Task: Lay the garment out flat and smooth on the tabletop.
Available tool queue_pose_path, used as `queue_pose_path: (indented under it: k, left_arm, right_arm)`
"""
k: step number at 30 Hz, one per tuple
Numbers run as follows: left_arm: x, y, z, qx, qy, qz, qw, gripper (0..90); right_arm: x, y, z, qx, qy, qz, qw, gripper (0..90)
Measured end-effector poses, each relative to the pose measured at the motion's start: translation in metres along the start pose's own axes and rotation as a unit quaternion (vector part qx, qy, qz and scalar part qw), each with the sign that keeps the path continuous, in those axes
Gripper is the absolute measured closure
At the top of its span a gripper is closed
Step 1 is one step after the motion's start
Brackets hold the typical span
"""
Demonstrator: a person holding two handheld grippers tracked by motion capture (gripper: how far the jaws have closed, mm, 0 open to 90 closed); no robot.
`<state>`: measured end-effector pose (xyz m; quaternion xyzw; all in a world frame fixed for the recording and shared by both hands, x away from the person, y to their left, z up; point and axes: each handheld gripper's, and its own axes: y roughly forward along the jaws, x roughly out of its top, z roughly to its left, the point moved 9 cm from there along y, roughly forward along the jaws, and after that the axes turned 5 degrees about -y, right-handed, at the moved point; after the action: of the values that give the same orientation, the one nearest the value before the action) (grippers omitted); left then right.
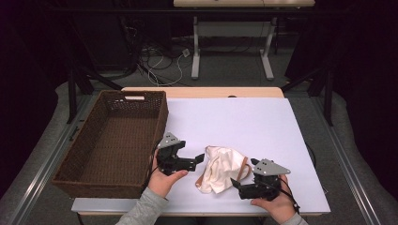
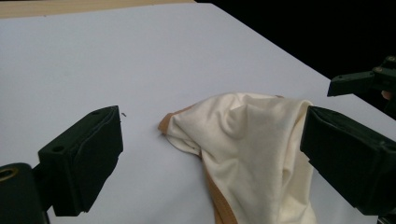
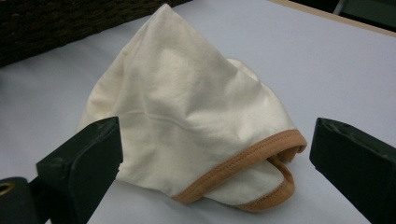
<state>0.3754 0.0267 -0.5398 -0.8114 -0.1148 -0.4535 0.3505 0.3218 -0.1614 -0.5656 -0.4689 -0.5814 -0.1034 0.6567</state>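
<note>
At the bottom of the high view two hands come in, each with one gripper. The left gripper (image 1: 199,158) sits left of centre and the right gripper (image 1: 233,183) low and right of centre. Both stand released with jaws wide apart, nothing pinched between them. In the right gripper view the jaws flank the cloth without pressing it. In the left gripper view the cloth lies ahead, between the two jaws.

One cream cloth (image 1: 220,168) with a tan trimmed edge lies crumpled between the two grippers, in the lower middle of the frame, near the table's front edge.

It rests on a white table top (image 1: 244,122) that runs bare toward the upper right. One brown wicker basket (image 1: 159,122) fills the left side, its rim against the white surface and its inside empty.

Beyond the far edge lie grey floor, loose cables (image 1: 162,61) and the legs of one second desk (image 1: 230,47) at top centre.
</note>
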Motion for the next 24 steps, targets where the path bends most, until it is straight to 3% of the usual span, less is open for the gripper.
queue_pose_path:
  k: [3, 9, 16, 18, 24]
  left_arm:
    - [-0.002, 0.002, -0.002, -0.005, -0.003, 0.007, 1.0, 7.5]
    - [-0.004, 0.005, -0.004, -0.008, 0.007, 0.015, 0.9998, 9.8]
    - [-0.007, 0.008, -0.01, -0.009, 0.025, 0.021, 0.9994, 15.2]
    - [-0.007, 0.007, -0.012, -0.008, 0.019, 0.019, 0.9996, 15.4]
    - [-0.01, 0.005, -0.013, -0.008, 0.005, 0.021, 0.9997, 18.5]
  right_arm:
    - [-0.001, 0.003, 0.004, -0.001, -0.002, 0.004, 1.0, 6.4]
    - [-0.005, 0.003, 0.014, -0.001, -0.049, 0.015, 0.9987, 25.2]
    - [-0.01, 0.009, 0.032, 0.039, -0.078, 0.022, 0.996, 41.1]
    - [-0.012, 0.009, 0.039, 0.054, -0.09, 0.026, 0.9942, 41.4]
    - [-0.016, 0.014, 0.048, 0.063, -0.106, 0.028, 0.992, 40.9]
